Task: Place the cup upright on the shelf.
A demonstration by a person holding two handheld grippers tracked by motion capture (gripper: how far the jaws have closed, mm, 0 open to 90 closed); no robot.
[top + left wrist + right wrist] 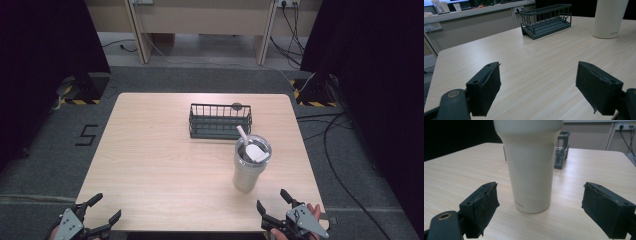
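The tall cream plastic tumbler [531, 167] loses its lid and straw past the top edge in the right gripper view, and it hides most of the dark wire basket [562, 150] behind it. Small lettering near its base is too blurred to read.

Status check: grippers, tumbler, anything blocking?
Left gripper open, empty, near table edge. Right gripper open, empty, facing tumbler. Tumbler upright, lidded, straw in. Wire basket behind it; path clear.
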